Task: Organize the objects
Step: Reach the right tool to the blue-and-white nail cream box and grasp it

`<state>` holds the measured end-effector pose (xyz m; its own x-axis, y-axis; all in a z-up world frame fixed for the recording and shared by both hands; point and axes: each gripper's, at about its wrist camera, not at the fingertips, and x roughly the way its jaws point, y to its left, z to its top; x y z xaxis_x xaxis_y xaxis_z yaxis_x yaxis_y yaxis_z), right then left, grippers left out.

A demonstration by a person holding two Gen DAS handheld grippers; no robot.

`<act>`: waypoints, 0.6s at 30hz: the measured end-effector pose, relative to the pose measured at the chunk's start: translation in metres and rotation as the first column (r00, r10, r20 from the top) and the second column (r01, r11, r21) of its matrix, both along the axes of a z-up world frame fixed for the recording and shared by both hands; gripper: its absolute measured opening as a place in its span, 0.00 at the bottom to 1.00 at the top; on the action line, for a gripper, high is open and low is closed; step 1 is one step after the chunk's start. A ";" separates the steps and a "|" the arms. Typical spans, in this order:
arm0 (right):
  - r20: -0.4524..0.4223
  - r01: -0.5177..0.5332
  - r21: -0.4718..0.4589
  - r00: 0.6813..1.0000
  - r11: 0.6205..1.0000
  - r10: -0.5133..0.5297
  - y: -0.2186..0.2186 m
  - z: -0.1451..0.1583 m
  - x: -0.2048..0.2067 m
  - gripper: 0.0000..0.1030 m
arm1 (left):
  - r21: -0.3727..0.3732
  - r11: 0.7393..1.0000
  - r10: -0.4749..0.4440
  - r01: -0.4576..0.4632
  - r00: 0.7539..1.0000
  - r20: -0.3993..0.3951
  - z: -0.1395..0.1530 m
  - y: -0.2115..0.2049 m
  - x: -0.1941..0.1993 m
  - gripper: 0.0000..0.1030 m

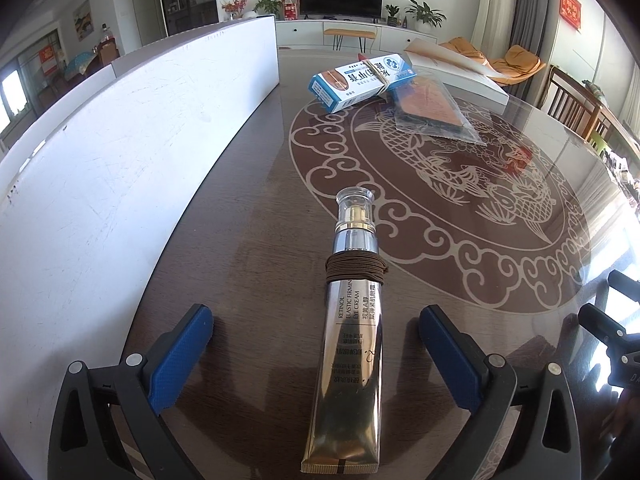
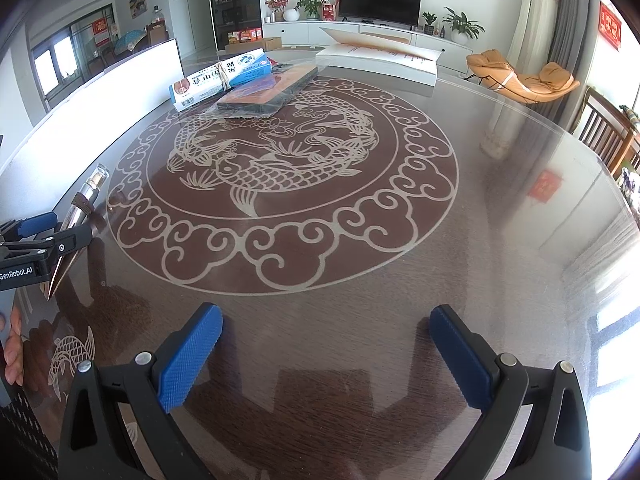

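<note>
Left wrist view: eye cream tube (image 1: 347, 332), metallic, clear cap pointing away, brown elastic cord (image 1: 357, 271) wound round its upper body, lying flat on the glass tabletop (image 1: 248, 240) between the blue pads of the left gripper (image 1: 316, 344). Jaws spread to full width, neither pad touching the tube, so nothing held. Tall white panel (image 1: 132, 152) running along the tabletop's left edge. Toward the far edge, a blue-and-white medicine carton (image 1: 360, 80) bound with a band, touching and partly overlapping an orange item in a clear plastic bag (image 1: 432, 108); behind them, near the far right corner, a flat white box (image 1: 472, 76) with a raised flap.

Right wrist view: right gripper (image 2: 326, 354) hanging over bare glass near the near edge, jaws wide apart, empty; carp medallion (image 2: 280, 176) filling the middle of the tabletop; the tube and left gripper visible at far left, a person's fingers (image 2: 12, 344) at the left margin.

Judged step: tube apparently set down near the left edge, well apart from the carton and bag. Best done by lifting the left gripper straight back and up, pads kept wide so as not to nudge the tube, which looks round enough to roll on slick glass. For any regrasp, pads better placed on the flat lower body than on the cord or cap.
</note>
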<state>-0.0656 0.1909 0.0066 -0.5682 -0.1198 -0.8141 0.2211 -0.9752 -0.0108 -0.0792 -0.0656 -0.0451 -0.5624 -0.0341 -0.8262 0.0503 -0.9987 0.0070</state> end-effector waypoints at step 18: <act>0.000 -0.053 0.028 0.999 0.998 0.053 -0.031 0.030 -0.055 1.00 | 0.004 1.000 -0.002 0.002 1.000 -0.001 0.000 0.000 0.001 1.00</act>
<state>-0.1202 0.1596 0.0369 -0.5623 -0.1268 -0.8171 0.2721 -0.9615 -0.0380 -0.0785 -0.0655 -0.0455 -0.5632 -0.0295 -0.8258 0.0480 -0.9988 0.0030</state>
